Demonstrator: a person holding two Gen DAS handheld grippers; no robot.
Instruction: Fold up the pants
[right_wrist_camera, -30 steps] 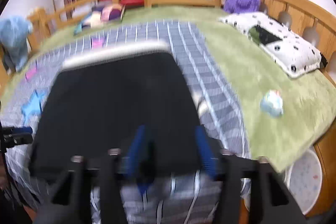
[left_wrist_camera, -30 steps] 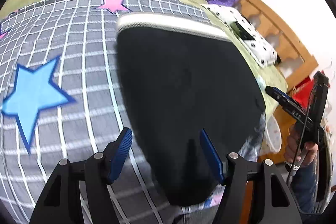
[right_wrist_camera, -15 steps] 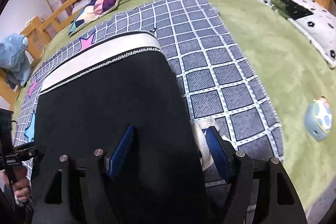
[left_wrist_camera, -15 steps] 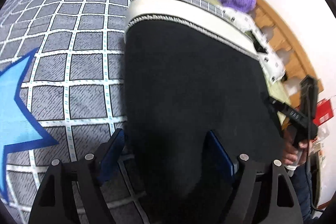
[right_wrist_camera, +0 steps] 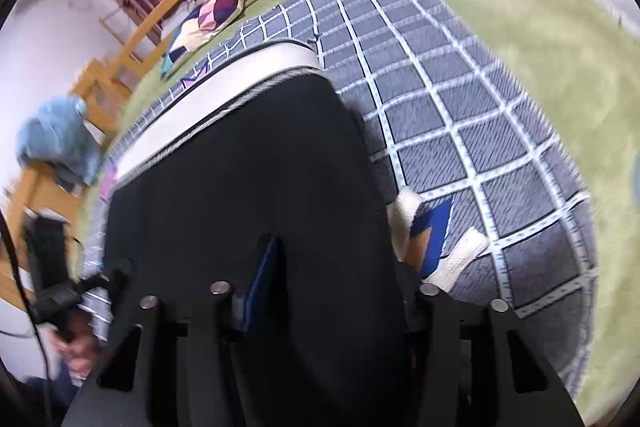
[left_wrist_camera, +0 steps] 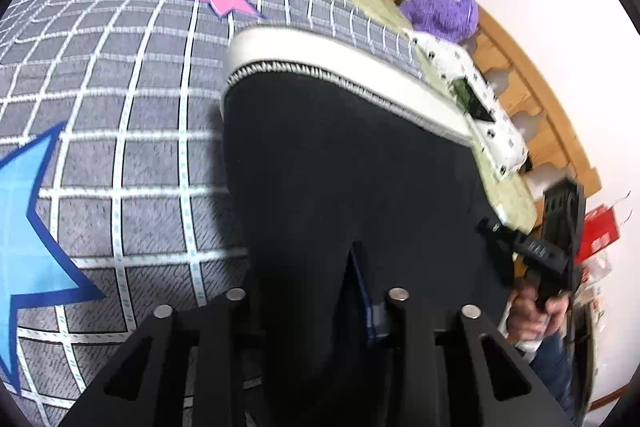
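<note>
Both grippers' fingers just closed | black pants pinched at near edge

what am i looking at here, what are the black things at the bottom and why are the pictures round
There is no robot. A person holds a two-finger tool in each hand, and a wide-angle camera on each tool looks along its fingers, which makes the pictures round.

The left camera shows the left tool at the bottom, with the right tool and the hand that holds it at the side. The right camera shows the right tool from behind, and the left tool.

Black pants with a white waistband lie on a grey checked blanket on a bed. Both tools have just been closing on the near edge of the pants, and the cloth bunches between the fingers.
</note>
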